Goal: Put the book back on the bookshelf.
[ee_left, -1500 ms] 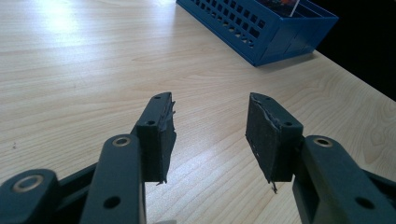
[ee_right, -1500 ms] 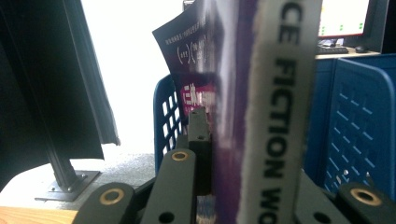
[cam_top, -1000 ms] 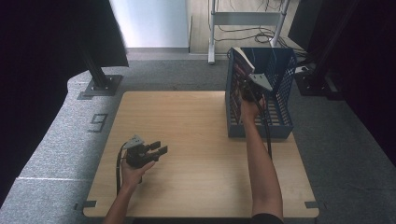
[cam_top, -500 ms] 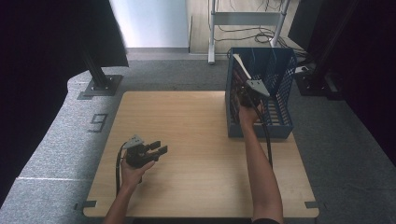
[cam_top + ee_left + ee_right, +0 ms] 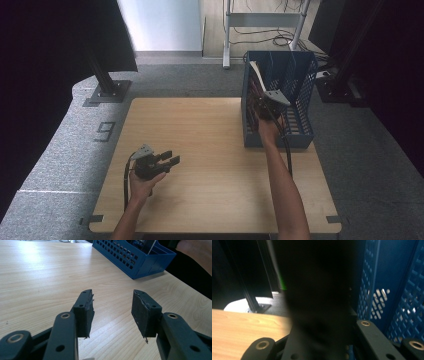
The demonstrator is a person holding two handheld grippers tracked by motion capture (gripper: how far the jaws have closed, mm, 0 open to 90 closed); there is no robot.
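on the left side of the wooden table (image 5: pixel 210 150) we hold the left gripper (image 5: pixel 169 161) low over the bare wood, pointing toward the right, its cable looping back along the forearm. in the left gripper view its two black pads (image 5: pixel 85 312) stand well apart with only wood grain between them, and the blue basket (image 5: pixel 140 261) sits farther off near the table's edge. moving right in the high view, that basket (image 5: pixel 305 85) stands upright on the right part of the table, its slotted walls rising above the surface. our right gripper (image 5: pixel 265 102) reaches into it at its near left wall, beside a flat dark thing with a white edge (image 5: pixel 257 75) that leans up out of the basket. in the right gripper view a dark blurred shape (image 5: pixel 319 302) sits right between the jaws; they have just been opening, and we cannot tell whether the pads press on it.
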